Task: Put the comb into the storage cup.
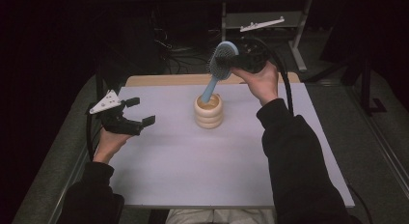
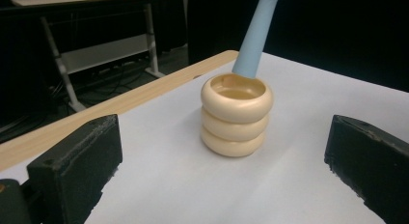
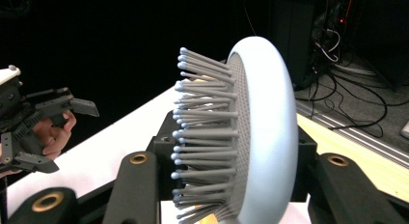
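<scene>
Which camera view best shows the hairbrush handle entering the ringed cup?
The left gripper view: the handle dips into the ringed cup close up. The high view shows this smaller; the right gripper view shows the bristled head, clamped in the right tool.

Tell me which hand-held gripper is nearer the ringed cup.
Right. The right hand-held gripper is up behind the cup, clamping the hairbrush whose handle dips into it. The left hand-held gripper hangs open, farther off to its left.

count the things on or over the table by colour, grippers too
light blue plastic hairbrush: 1
cream ringed ceramic holder: 1
black grippers: 2, the left gripper and the right gripper
total: 4
</scene>
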Demonstrator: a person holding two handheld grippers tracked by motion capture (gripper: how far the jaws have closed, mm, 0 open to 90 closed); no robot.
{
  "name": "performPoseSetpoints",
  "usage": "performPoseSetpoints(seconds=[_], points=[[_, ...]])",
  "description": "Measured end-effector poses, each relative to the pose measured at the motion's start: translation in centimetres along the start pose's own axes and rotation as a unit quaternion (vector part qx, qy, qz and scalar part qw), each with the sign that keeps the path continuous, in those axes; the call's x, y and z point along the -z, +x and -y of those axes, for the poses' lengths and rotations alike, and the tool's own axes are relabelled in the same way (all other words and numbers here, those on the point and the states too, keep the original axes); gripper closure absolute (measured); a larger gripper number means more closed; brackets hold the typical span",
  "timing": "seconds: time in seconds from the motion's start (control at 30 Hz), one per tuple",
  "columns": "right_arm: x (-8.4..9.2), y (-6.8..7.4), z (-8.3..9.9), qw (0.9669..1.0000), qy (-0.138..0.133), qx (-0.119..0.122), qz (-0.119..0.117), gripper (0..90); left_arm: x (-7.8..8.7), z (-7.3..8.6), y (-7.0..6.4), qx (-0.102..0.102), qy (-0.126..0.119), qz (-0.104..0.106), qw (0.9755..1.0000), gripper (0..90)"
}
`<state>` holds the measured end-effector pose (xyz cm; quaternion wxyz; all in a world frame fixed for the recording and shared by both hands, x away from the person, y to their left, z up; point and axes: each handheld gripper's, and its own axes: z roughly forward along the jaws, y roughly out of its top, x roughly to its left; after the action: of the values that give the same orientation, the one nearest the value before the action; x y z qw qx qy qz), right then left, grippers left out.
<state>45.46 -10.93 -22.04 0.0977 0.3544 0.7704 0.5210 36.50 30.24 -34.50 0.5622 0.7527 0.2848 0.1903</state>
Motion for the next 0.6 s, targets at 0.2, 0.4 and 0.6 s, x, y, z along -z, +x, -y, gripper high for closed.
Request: performPoseSetpoints(seconds=[0.2, 0.4, 0.6], points=[[-0.6, -0.1, 0.6, 1.0, 0.001, 0.003, -0.002, 52.7, 0.1, 1.5, 0.4, 0.015, -0.005, -0.006, 0.9999, 0.0], [-1.3, 0.0, 0.9, 0.9999, 0.004, 0.01, 0.0, 52.7, 0.0, 2.7, 0.5, 0.023, 0.004, -0.006, 0.9997, 0.0], [-1.9, -0.4, 1.7, 1.0, 0.007, 0.006, 0.003, 52.7, 0.0, 3.3, 0.4, 0.024, 0.008, -0.008, 0.9997, 0.0]])
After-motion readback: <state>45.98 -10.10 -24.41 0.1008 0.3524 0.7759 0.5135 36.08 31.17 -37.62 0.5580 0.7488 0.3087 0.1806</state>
